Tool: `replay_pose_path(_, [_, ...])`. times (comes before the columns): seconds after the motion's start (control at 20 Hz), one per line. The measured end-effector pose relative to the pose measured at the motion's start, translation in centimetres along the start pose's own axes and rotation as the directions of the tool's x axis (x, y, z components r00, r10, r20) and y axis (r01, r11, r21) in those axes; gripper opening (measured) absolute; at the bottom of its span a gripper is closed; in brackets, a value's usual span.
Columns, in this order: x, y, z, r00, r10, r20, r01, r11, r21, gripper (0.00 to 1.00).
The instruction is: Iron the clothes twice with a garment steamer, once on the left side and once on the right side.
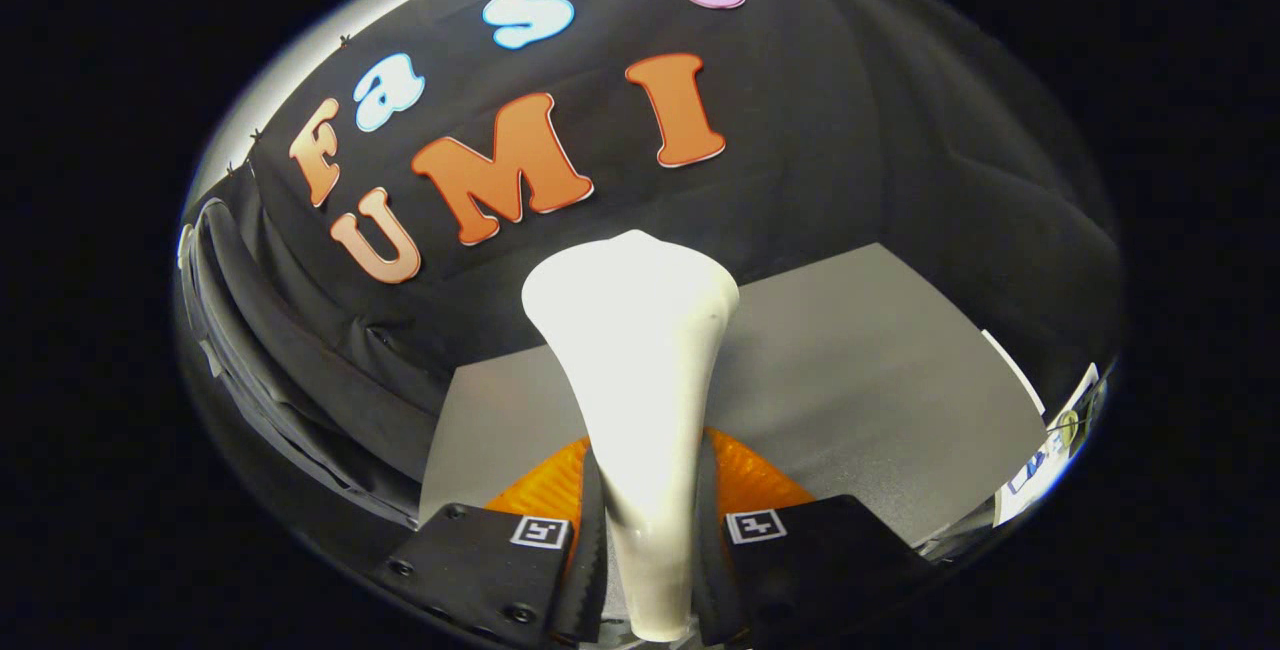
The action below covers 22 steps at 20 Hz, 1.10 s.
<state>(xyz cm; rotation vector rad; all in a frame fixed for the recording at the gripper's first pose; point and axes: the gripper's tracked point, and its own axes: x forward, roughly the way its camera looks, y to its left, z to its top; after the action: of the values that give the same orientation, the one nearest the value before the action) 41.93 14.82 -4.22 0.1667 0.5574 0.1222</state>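
A white garment steamer [635, 370] is seen clamped at its slim neck between the fingers of the gripper [650, 540], above a grey table [880, 370]; its smooth, rigid, likely top-heavy body is judged best held there.

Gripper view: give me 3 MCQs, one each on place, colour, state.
1. Where is the garment steamer?
A. Between the gripper's fingers
B. Lying flat on the grey tabletop, far beyond the fingers
C. Hanging on the booth wall

2. What colour is the steamer's body?
A. Red
B. Cream white
C. Blue

3. What is the gripper doing?
A. Open, holding nothing
B. Shut with nothing inside
C. Shut on the steamer's handle

Answers:
1. A, its narrow handle runs up between both fingers.
2. B, the whole body looks glossy cream white.
3. C, both fingers press on the handle's sides above the grey tabletop.
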Motion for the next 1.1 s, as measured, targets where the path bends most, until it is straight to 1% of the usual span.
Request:
replay_pose_path(0.3, [-4.1,0.9,0.1,0.993,0.047,0.105,-0.044,0.999,-0.03,0.43])
replay_pose_path(0.45, [-5.9,2.5,-2.4,0.992,0.104,0.075,-0.1,0.993,-0.055,0.43])
replay_pose_path(0.5, [-6.5,2.7,-2.7,0.991,0.107,0.076,-0.103,0.993,-0.059,0.43])
replay_pose_path(0.75, [-10.0,4.1,-3.1,0.987,0.057,0.151,-0.049,0.997,-0.056,0.43])
replay_pose_path(1.1, [-13.9,10.4,-5.3,0.972,0.004,0.234,0.007,0.999,-0.047,0.43])
